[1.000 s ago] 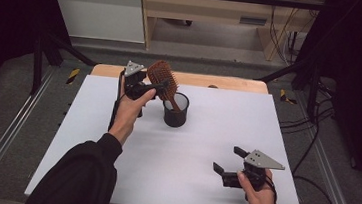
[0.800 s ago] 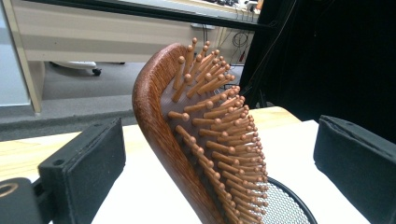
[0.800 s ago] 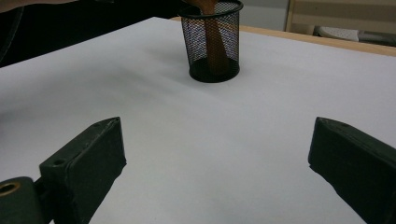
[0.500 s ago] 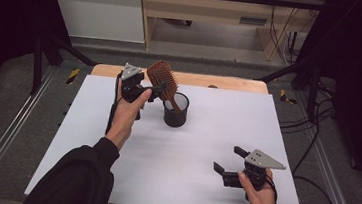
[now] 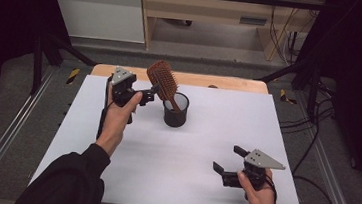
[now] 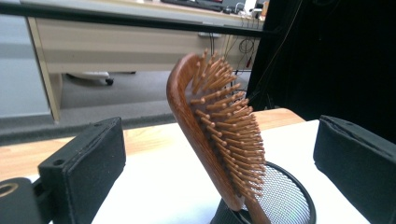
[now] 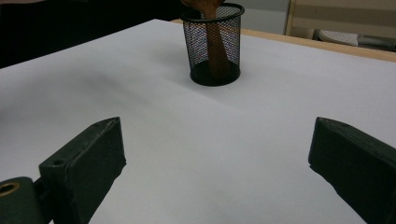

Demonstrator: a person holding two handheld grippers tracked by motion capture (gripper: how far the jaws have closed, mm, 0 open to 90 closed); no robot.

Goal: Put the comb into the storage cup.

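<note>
Left tongs (image 5: 145, 98) agape beside hairbrush (image 5: 163, 80), mesh cup (image 5: 175, 110)

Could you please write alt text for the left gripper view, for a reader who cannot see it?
A wooden hairbrush stands tilted, handle down, in a black mesh cup, its bristles facing right. The left gripper has its two black jaws wide open on either side of the brush, touching nothing. Behind lie the white table and a pale desk.

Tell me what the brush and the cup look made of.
Hairbrush: looks like wood, reddish-brown with a smooth, slightly glossy finish and faint grain; the pins match in colour, probably wood too. Cup: black wire mesh, likely metal with a matte coating; the brush handle shows through its wall.
</note>
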